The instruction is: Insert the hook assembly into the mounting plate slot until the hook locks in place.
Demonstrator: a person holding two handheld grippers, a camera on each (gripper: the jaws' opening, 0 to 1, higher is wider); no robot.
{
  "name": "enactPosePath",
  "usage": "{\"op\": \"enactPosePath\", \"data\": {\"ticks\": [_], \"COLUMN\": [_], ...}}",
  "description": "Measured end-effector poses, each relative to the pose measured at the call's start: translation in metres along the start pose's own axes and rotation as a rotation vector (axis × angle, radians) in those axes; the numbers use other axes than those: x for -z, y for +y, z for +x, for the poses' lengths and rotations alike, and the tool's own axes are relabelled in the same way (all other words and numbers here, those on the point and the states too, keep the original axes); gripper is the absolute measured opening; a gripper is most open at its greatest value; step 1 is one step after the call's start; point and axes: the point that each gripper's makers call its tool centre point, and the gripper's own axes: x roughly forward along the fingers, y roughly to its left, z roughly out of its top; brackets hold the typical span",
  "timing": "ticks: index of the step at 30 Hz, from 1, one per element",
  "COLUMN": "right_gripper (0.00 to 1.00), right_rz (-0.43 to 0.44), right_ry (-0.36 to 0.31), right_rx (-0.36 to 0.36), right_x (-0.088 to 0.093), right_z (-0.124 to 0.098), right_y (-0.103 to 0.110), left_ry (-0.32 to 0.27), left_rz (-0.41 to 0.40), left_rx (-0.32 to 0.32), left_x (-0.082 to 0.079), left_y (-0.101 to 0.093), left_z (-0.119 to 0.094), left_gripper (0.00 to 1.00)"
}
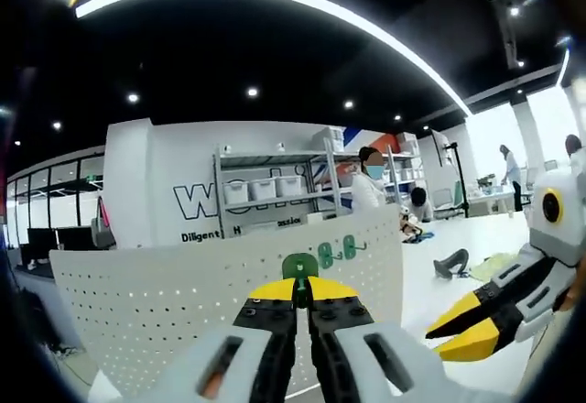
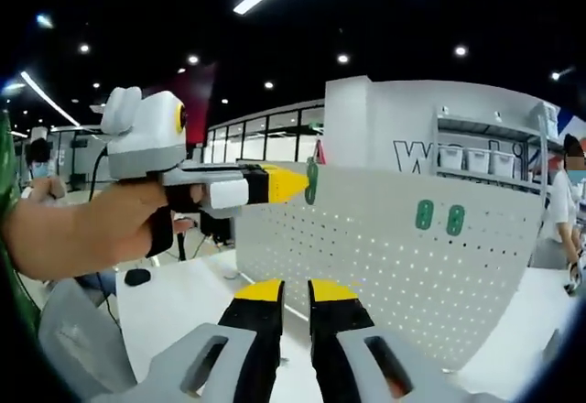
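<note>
White perforated mounting plate (image 2: 385,256) stood upright on the tabletop (image 2: 183,302) with two green hooks (image 2: 439,216) already seated (locking unconfirmed), while the left claw (image 1: 302,286) pinched a third hook (image 1: 299,266) at its top edge; the right claw (image 2: 295,286) hung narrowly parted, empty.

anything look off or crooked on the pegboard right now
Nothing stands out. The white pegboard stands upright, two green hooks sit side by side near its top edge, and the left gripper holds a third green hook at that edge. The right gripper is empty.
</note>
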Motion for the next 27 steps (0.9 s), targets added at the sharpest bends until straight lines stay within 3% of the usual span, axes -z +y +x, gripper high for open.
{"op": "enactPosePath", "data": {"ticks": [10,18,21,25,27], "right_gripper": [0.29,0.53,0.65,0.89,0.93], "right_rz": [0.007,0.018,0.026,0.034,0.033], "right_ry": [-0.048,-0.084,-0.090,-0.143,-0.154], "right_rx": [0.067,0.118,0.128,0.179,0.189], "right_x": [-0.008,-0.013,-0.013,-0.020,-0.023], "right_z": [-0.014,-0.023,-0.024,-0.028,-0.031], "right_y": [-0.020,-0.035,-0.039,-0.049,-0.052], "left_ry": [0.036,0.047,0.049,0.051,0.050], "left_rz": [0.004,0.000,0.003,0.001,0.000], "left_rx": [-0.027,-0.048,-0.056,-0.070,-0.075], "left_x": [0.012,0.018,0.019,0.020,0.020], "left_y": [0.007,0.011,0.012,0.017,0.018], "left_z": [0.020,0.037,0.042,0.050,0.054], "left_gripper": [0.03,0.03,0.03,0.03,0.03]}}
